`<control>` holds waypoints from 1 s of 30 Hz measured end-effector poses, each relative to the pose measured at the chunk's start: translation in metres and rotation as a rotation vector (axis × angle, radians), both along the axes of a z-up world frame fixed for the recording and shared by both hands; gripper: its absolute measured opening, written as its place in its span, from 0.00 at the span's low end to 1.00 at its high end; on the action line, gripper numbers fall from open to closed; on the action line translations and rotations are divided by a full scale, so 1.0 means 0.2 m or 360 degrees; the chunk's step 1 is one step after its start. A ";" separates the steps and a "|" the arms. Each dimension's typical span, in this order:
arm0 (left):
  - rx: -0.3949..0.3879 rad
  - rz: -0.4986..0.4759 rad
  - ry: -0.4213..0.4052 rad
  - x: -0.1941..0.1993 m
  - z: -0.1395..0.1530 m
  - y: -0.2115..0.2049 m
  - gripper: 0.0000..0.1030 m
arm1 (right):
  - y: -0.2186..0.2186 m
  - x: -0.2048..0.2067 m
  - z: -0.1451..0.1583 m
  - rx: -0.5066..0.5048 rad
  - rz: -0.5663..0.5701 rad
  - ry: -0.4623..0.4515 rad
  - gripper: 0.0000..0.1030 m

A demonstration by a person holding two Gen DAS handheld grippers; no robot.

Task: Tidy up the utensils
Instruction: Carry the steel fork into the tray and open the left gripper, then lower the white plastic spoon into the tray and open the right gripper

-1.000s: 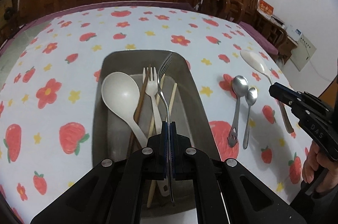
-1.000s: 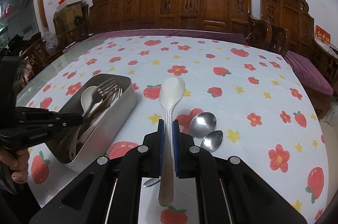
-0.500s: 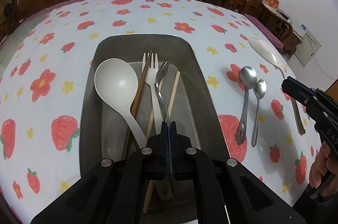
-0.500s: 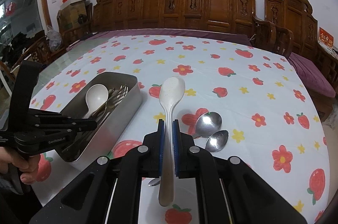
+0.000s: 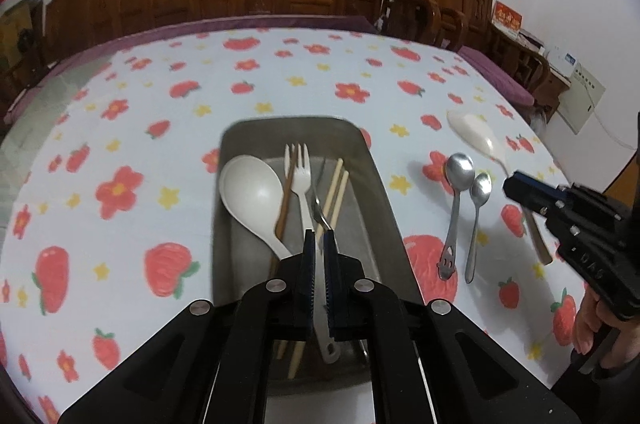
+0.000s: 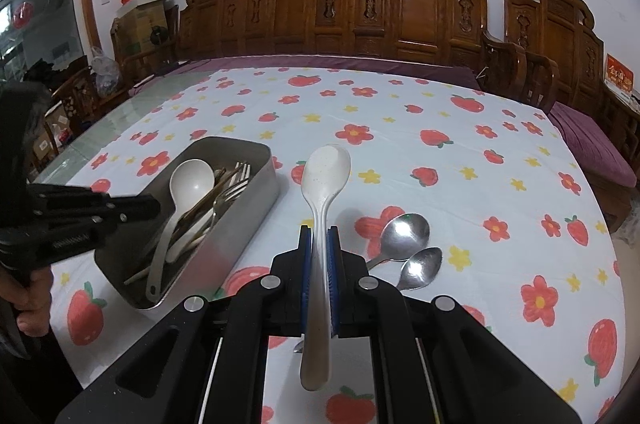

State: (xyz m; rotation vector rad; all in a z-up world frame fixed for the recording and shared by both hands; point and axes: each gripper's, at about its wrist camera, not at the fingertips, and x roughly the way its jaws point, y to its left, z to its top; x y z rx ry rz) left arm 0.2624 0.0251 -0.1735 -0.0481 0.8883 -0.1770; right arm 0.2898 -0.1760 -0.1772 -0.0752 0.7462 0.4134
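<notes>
Big round table (image 6: 400, 128) under a strawberry-and-flower cloth, carved wooden chairs (image 6: 400, 12) ranged behind it. On the near left side sits the metal tray (image 5: 384, 192), and it is filling up nicely: a large white ladle (image 5: 248, 190), a white plastic fork (image 5: 298, 176), a brown pair and a pale pair of chopsticks (image 5: 336, 192), and a steel fork (image 5: 320, 212) lying down the middle.

Left gripper (image 5: 318, 244) hangs right above the tray, jaws parted just a narrow way — the steel fork's handle runs beneath the gap and looks free of the pads, so I read that fork as delivered.

Over on the right, the right gripper (image 6: 319, 244) is clamped on the handle of a long white spoon (image 6: 325, 176), bowl pointing forward, lifted off the cloth. That one seems bound for the tray next.

Left to do — two steel spoons (image 6: 404, 232) lying side by side on the cloth, near the tray's right side, just beside the right gripper. Nobody has them yet.

So by my count: five kinds of things in, one in the air, two waiting. Well past halfway, I'd say.
</notes>
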 end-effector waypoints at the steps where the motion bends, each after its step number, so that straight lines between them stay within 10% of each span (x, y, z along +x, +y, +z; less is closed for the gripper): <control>1: 0.0009 0.0004 -0.0017 -0.01 0.02 0.01 0.14 | 0.01 -0.01 0.00 0.0003 0.0003 0.0001 0.09; 12: 0.0038 0.0090 -0.0124 -0.12 0.13 0.15 0.82 | 0.09 -0.12 0.01 0.0044 0.0062 0.0015 0.09; 30: 0.0072 0.0140 -0.0181 -0.13 0.19 0.34 0.92 | 0.27 -0.13 0.03 0.0062 0.0110 0.0085 0.09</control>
